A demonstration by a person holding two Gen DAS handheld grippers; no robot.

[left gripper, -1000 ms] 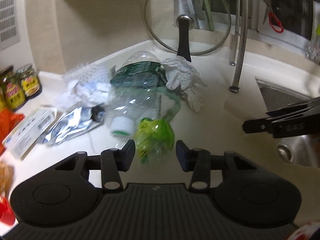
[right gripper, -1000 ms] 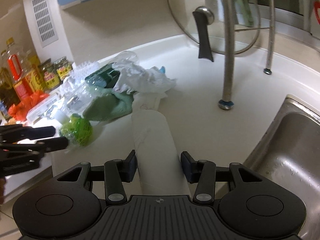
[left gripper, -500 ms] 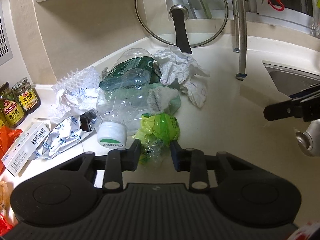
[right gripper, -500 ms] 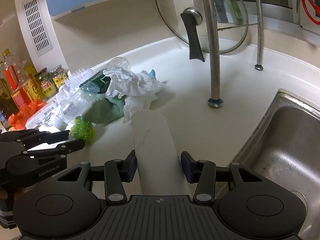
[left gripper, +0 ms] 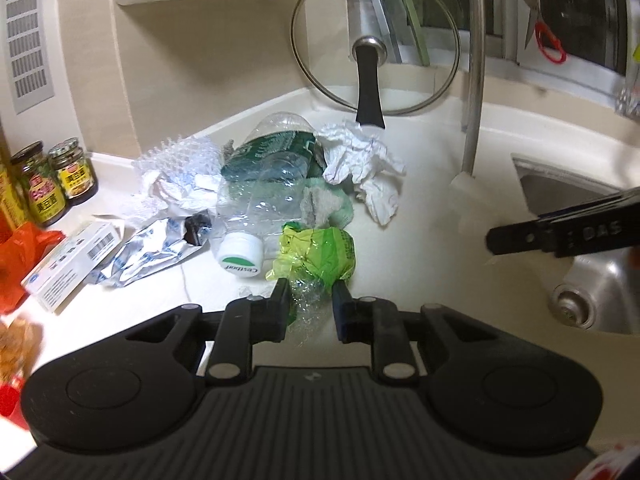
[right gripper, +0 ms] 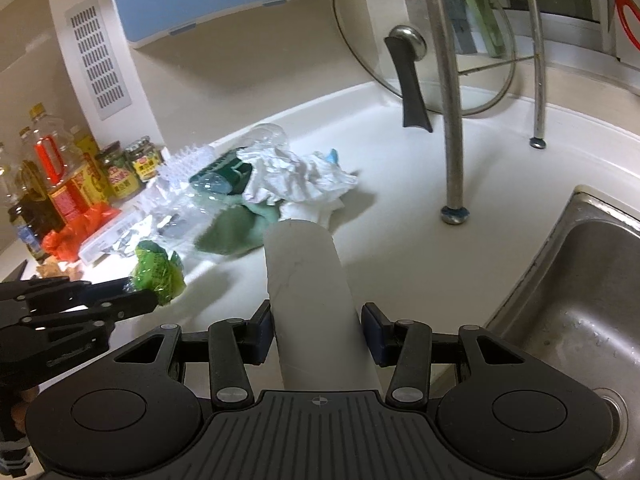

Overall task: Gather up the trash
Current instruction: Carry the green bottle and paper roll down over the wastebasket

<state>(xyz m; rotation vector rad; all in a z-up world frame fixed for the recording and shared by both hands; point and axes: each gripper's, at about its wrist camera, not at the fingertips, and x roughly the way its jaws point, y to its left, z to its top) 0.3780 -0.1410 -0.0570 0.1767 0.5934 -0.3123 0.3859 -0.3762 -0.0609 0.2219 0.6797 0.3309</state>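
Observation:
My left gripper [left gripper: 308, 300] is shut on a crumpled green plastic wrapper [left gripper: 316, 254] at the near edge of a trash pile on the white counter; the wrapper also shows in the right wrist view [right gripper: 158, 270]. The pile holds a clear plastic bottle [left gripper: 264, 196] with a white cap, crumpled white tissue [left gripper: 360, 164], a green cloth [left gripper: 328, 204], a silver foil pouch [left gripper: 148, 252] and white foam netting [left gripper: 176, 164]. My right gripper [right gripper: 318, 330] is shut on a white paper cup [right gripper: 308, 284], held above the counter to the right of the pile.
A steel sink [right gripper: 580, 300] lies at the right. A glass lid [left gripper: 374, 36] leans on the back wall behind rack legs [right gripper: 452, 120]. Jars [left gripper: 60, 180] and oil bottles [right gripper: 60, 184], a red bag [left gripper: 20, 264] and a white box [left gripper: 68, 264] stand at the left.
My left gripper has closed its fingers on the green wrapper and drawn it slightly away from the pile. My right gripper has backed off a little with the cup still held.

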